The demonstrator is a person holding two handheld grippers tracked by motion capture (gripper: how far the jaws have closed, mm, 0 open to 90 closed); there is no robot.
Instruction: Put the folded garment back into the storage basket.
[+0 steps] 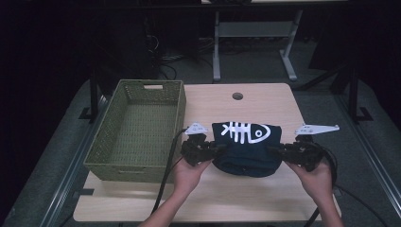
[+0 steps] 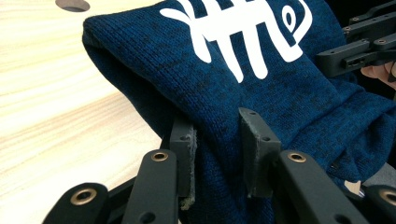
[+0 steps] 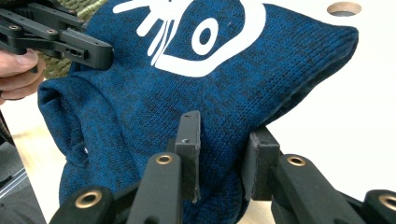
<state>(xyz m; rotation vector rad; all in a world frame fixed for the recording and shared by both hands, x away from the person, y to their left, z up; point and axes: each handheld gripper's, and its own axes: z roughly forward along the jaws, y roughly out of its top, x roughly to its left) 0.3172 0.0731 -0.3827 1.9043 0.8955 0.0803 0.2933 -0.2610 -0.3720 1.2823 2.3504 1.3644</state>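
Both tools, left tool (image 1: 202,147) and right tool (image 1: 294,152), are pinching my folded blue sweater (image 1: 246,146) just right of the green basket (image 1: 137,127) on the tabletop (image 1: 265,101), but either thin bite could slip and unfold it.

Pale wood-grain tabletop (image 1: 265,101), rectangular with rounded corners, a round cable hole (image 1: 237,96) near the far edge. Resting on its left part, an olive-green woven rectangular basket (image 1: 109,135) with cut-out handles. Just right of that, near the middle, a folded dark blue knitted garment (image 1: 246,153) printed with a white fish skeleton.
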